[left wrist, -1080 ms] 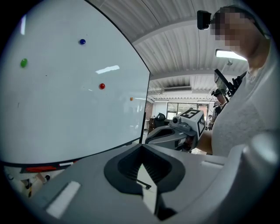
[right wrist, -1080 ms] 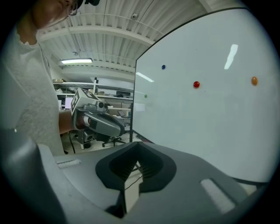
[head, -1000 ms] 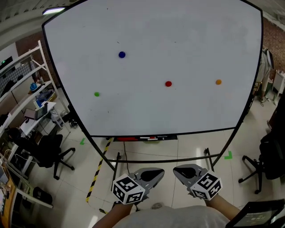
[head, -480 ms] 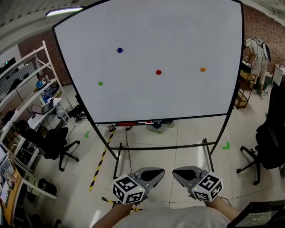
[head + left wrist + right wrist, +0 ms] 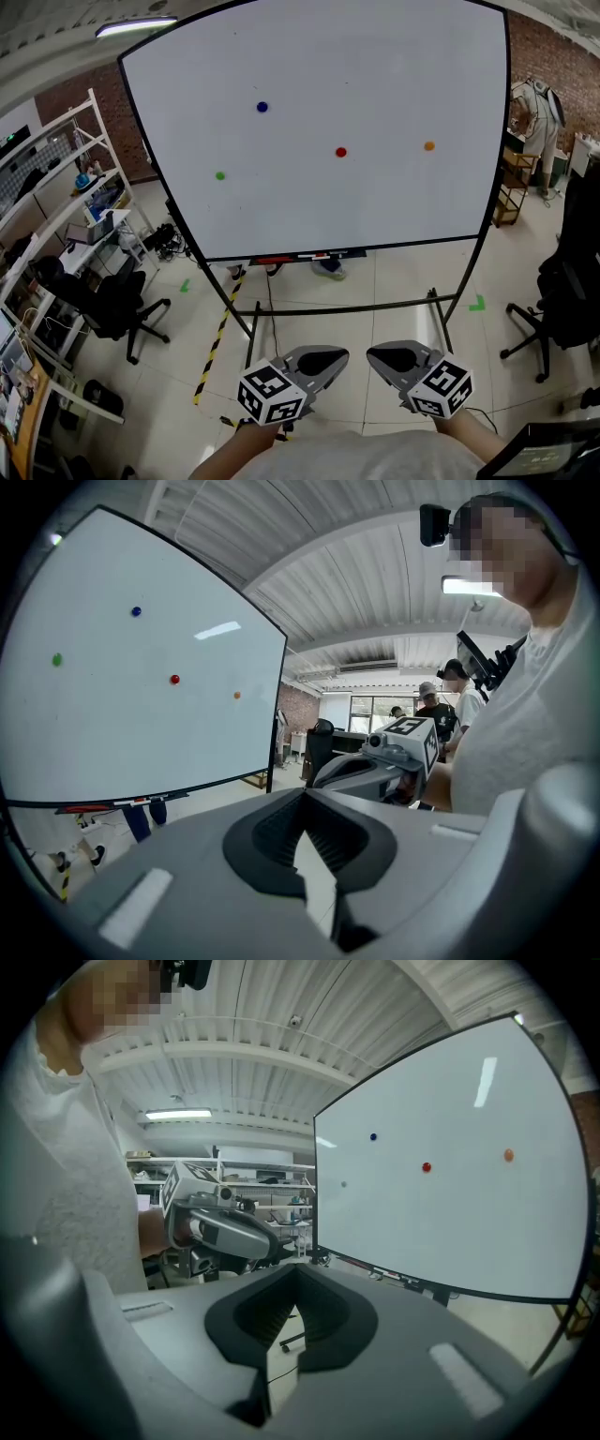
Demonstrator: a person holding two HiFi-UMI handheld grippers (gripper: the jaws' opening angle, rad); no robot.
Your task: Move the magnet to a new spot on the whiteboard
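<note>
- The whiteboard (image 5: 375, 216) stands upright on its wheeled frame, ahead of and above both grippers. Nothing is within reach yet.
- Four round magnets sit on its upper half: blue magnet (image 5: 262, 107) highest and to the left, green magnet (image 5: 220, 175) lower and furthest left, red magnet (image 5: 340, 152) near the middle, orange magnet (image 5: 428, 146) to the right. Which one is meant I cannot tell from the task.
- The left gripper (image 5: 323, 356) and right gripper (image 5: 386, 356) hang low, close to the person's body and side by side, well apart from the board.
- Each gripper view shows its fingers (image 5: 272, 841) closed tip to tip with nothing between them — both are empty.
- All the magnets lie forward and upward of the fingers. By side, green and blue fall to the left gripper and orange to the right one. Red sits roughly between the two, so either could take it.
- Each magnet is a small disc lying flat on the board with its face turned out toward the person, and has no long axis. Judging from that, the fingers would need to open and meet the chosen magnet across its rim — approach angle matters little.
</note>
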